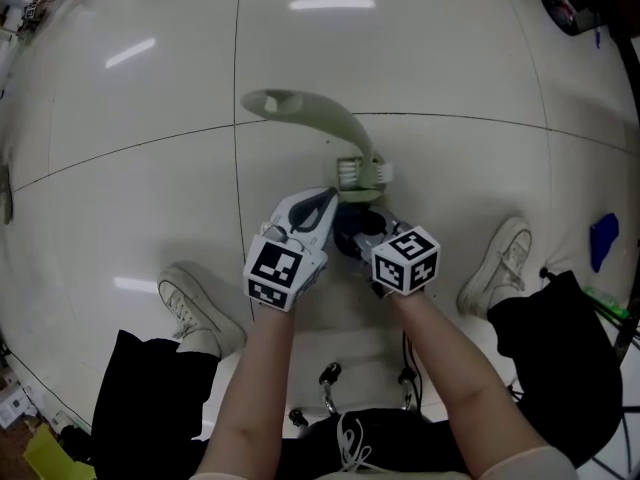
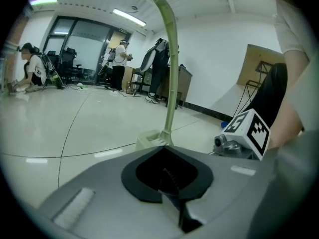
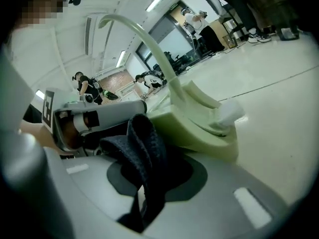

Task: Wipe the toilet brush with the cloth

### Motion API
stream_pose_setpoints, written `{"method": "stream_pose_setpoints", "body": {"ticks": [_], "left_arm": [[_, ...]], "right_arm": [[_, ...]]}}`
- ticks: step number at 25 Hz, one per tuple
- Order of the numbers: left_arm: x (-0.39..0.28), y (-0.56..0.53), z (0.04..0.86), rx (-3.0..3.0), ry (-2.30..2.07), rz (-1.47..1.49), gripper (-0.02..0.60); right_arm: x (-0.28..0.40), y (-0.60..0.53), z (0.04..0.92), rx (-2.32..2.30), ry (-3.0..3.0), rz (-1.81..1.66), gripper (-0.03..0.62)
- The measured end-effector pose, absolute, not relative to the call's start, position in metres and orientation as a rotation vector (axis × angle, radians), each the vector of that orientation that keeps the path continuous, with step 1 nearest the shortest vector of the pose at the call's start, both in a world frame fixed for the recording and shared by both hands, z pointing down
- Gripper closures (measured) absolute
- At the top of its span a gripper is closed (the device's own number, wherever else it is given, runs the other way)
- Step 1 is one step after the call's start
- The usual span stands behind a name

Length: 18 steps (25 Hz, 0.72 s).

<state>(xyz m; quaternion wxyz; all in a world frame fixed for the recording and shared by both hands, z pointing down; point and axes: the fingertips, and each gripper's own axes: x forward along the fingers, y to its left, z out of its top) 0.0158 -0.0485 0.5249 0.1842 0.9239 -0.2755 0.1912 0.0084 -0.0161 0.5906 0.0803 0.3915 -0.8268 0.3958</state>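
Note:
A pale green toilet brush [image 1: 340,133] is in the middle of the head view, its looped handle at the far left and its white-bristled head [image 1: 358,174] nearest me. My left gripper [image 1: 325,204] meets the head end from the left and looks shut on it; the grey hood hides its tips. In the left gripper view the handle [image 2: 171,68] rises straight ahead. My right gripper [image 1: 362,236] is shut on a dark cloth [image 3: 142,148], which bunches against the brush's green block [image 3: 194,123]. The cloth [image 1: 352,226] shows between the two grippers.
The floor is glossy white tile with dark seams. My two white shoes [image 1: 193,309] [image 1: 497,265] flank the grippers. A blue item [image 1: 603,240] lies at the right. Chrome stool legs [image 1: 329,380] are under me. People [image 2: 119,63] [image 2: 31,69] and chairs are far off.

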Motion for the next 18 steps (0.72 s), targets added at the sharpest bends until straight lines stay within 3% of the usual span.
{"method": "stream_pose_setpoints", "body": {"ticks": [10, 18], "left_arm": [[0.019, -0.049, 0.524, 2.562, -0.798, 0.497, 0.575], [0.034, -0.059, 0.514, 2.461, -0.89, 0.361, 0.575]], "right_arm": [[0.065, -0.002, 0.624, 1.338, -2.248, 1.466, 0.522], [0.161, -0.014, 0.618, 1.525, -1.972, 1.507, 0.525]]}}
